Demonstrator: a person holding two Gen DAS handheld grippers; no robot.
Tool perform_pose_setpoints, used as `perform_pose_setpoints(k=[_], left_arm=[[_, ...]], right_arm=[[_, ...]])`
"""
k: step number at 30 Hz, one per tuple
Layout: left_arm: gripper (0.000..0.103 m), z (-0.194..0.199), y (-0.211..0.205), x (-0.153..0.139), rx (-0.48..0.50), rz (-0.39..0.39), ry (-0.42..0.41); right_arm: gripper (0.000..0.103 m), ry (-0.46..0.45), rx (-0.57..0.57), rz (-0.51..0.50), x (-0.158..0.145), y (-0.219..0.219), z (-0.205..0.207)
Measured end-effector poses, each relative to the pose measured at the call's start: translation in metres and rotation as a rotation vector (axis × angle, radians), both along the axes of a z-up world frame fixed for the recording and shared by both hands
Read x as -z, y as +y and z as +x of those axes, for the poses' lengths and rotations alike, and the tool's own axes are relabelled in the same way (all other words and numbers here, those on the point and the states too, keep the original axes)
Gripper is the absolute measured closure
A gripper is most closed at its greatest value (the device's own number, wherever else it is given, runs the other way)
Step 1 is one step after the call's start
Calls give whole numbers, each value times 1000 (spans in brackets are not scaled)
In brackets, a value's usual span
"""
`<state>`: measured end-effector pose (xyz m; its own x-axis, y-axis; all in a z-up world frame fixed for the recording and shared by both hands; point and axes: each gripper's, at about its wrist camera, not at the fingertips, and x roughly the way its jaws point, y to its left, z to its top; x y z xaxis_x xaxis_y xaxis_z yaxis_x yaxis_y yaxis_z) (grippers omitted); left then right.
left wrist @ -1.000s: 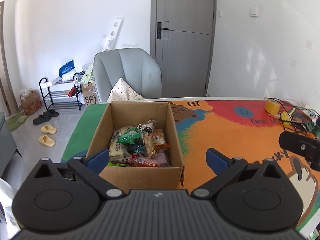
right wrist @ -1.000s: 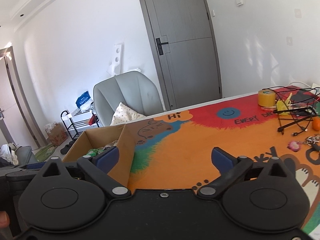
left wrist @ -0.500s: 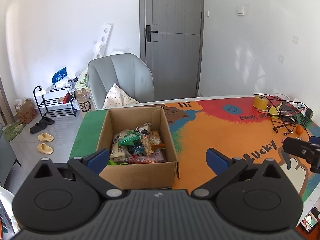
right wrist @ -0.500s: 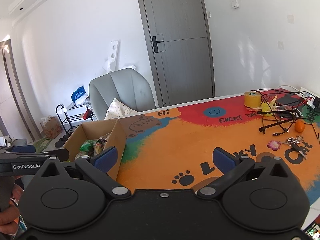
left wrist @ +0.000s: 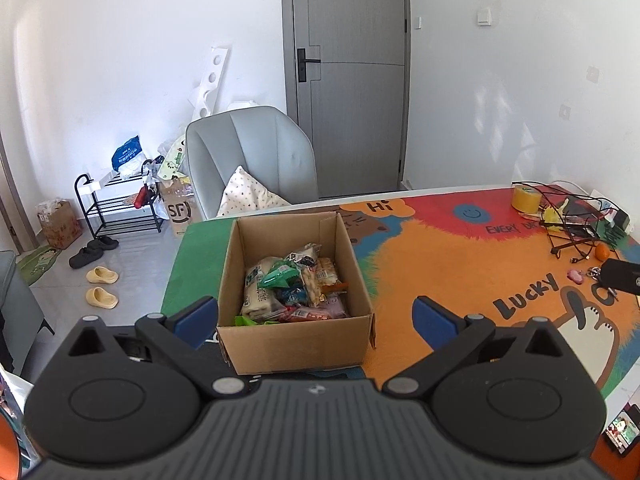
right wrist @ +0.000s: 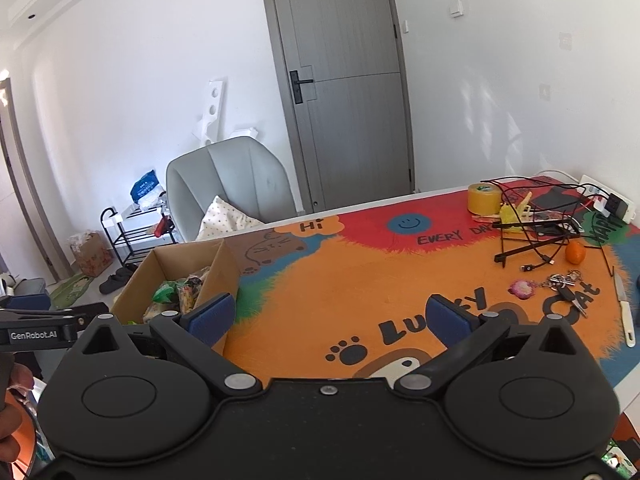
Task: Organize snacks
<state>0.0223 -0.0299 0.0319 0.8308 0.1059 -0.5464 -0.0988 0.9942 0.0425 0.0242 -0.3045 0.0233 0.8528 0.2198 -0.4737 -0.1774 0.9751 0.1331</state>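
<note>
On the table's left end, over the green edge of the printed mat [left wrist: 460, 264], sits the open cardboard box [left wrist: 294, 338], and the snack packets [left wrist: 294, 292] lie heaped inside it, none standing in rows. I see no packet loose on the mat, so the snacks lie gathered in one place; whether they have been put there or wait to be taken out and sorted, this moment could fit either.

I hold my left tool [left wrist: 316, 316] high and back from the box, its blue pads wide apart with nothing between them, looking down into the opening. My right tool [right wrist: 332, 314] hangs over the bare orange middle of the mat, equally spread and empty, well clear of the box's right wall. Held so, both leave the box free.

At the mat's far right lies unrelated clutter: a roll of yellow tape [right wrist: 484, 199], tangled black cables [right wrist: 532, 236], a small orange fruit [right wrist: 575, 251] and keys [right wrist: 566, 286]. Beyond the table stand a grey chair [left wrist: 248, 160] with a spotted cushion, a closed grey door [left wrist: 348, 80], a shoe rack [left wrist: 116, 208] and slippers [left wrist: 102, 286] on the tiled floor.
</note>
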Motion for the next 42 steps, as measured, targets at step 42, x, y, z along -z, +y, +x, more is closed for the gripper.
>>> perform_pose_setpoints(k=[42], left_arm=[[0,2,2,3,26,-17,28]], right_arm=[[0,85,9,-50,9,1,6]])
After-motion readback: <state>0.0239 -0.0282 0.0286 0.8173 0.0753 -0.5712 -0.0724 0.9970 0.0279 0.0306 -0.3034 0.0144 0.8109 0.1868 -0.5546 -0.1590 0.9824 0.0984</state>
